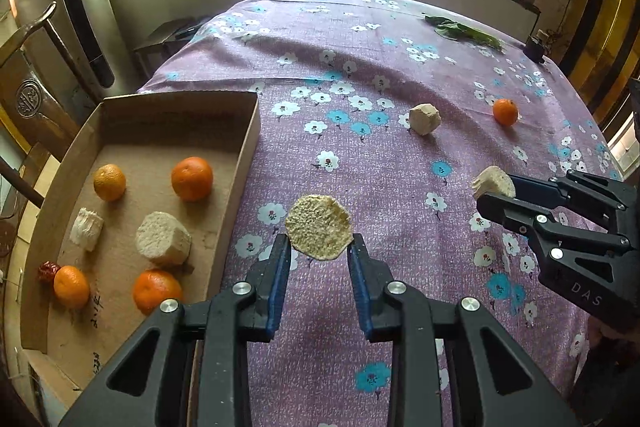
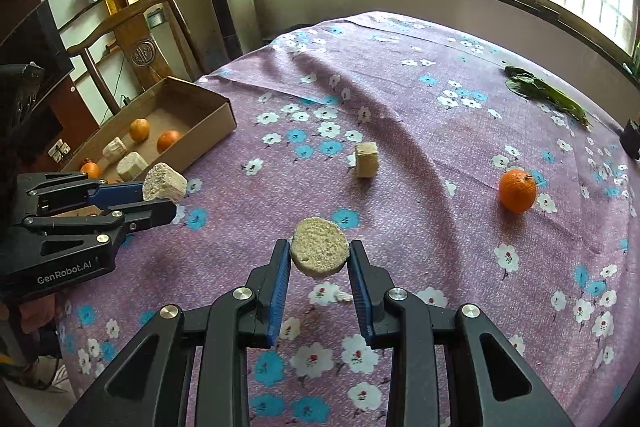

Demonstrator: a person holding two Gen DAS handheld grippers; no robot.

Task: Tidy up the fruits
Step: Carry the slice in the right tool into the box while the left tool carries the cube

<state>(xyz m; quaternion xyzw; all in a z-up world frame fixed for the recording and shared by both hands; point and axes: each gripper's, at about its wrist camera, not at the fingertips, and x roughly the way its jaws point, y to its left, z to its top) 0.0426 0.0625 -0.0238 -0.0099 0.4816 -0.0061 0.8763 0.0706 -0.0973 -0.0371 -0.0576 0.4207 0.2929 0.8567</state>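
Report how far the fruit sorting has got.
Done: the cardboard box already holds four oranges, two pale chunks and a small red fruit.
In hand: the left gripper and the right gripper each clamp a pale chunk above the cloth.
Left: one loose chunk and one orange on the tablecloth.

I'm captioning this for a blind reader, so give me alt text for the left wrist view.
The left tool grips a pale cut chunk above a purple floral tablecloth. Left of it, a cardboard box holds oranges and similar pale chunks. At right, the right tool grips another chunk; a third chunk and an orange lie beyond.
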